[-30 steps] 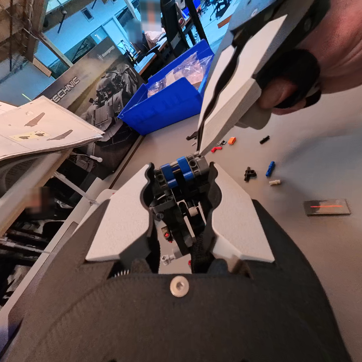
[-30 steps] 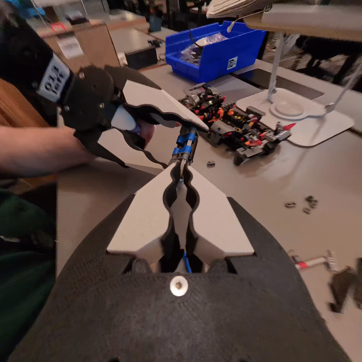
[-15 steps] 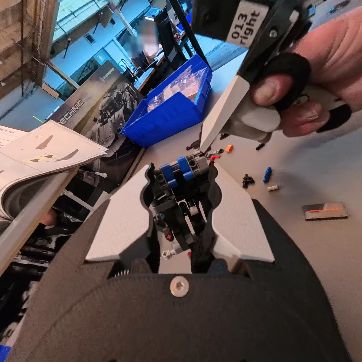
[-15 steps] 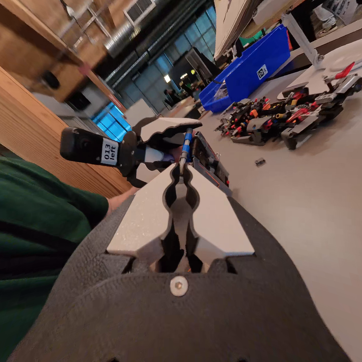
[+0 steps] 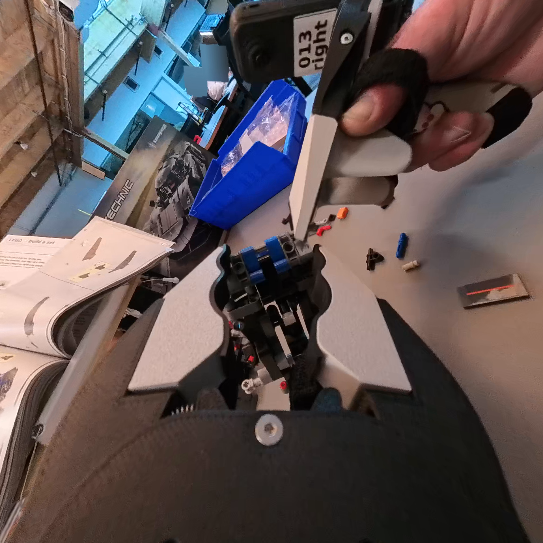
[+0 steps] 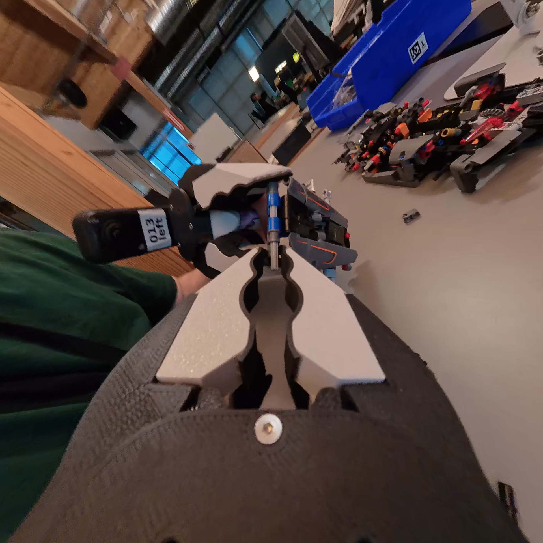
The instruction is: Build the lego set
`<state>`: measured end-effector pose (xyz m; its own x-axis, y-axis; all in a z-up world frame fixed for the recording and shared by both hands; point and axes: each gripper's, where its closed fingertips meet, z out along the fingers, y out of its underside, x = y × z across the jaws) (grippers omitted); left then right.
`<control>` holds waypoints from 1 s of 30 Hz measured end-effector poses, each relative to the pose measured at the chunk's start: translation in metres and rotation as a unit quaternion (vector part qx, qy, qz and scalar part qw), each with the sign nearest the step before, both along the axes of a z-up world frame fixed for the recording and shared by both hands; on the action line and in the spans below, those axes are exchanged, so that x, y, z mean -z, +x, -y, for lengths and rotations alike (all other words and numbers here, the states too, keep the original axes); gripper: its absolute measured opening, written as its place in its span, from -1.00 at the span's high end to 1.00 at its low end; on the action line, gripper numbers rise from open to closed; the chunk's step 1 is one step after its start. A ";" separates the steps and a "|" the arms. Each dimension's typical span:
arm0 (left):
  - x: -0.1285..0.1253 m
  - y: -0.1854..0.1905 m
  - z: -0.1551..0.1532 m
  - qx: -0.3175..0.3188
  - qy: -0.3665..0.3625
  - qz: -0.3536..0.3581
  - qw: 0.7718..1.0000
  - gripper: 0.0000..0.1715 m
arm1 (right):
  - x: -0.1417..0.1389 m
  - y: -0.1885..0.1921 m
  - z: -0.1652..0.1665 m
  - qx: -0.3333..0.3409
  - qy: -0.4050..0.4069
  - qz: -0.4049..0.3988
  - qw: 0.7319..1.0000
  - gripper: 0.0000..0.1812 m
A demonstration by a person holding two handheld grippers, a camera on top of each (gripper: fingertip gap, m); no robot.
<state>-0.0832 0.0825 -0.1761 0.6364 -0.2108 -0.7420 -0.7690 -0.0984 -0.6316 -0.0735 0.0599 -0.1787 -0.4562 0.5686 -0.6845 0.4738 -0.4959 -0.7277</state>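
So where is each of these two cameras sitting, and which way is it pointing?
Left wrist view: rides on the left gripper, looking along its fingers at the small lego assembly they clamp; beyond lie the grey table and blue bin; the person's hand shows.
Right wrist view: rides on the right gripper, whose tips pinch a grey axle on that assembly; a green sleeve shows.
Shared: the assembly, bin, table, and each view shows the other gripper.

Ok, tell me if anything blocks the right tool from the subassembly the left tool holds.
Nothing visible does. The right tool already has its tips at the grey axle on the end of the subassembly, which the left tool clamps above the table.
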 end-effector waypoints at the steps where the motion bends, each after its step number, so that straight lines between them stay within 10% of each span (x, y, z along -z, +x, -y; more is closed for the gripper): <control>1: 0.000 0.001 0.000 0.001 0.002 -0.001 1.000 0.37 | 0.002 -0.001 0.002 0.004 0.022 -0.001 1.000 0.91; 30: 0.005 -0.001 0.002 0.005 -0.014 0.004 1.000 0.37 | 0.003 0.003 -0.001 -0.028 0.129 -0.010 0.991 0.97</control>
<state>-0.0838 0.0805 -0.1815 0.6406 -0.2375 -0.7302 -0.7645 -0.1084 -0.6354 -0.0709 0.0610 -0.1814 -0.5035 0.6971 -0.5105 0.4804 -0.2653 -0.8360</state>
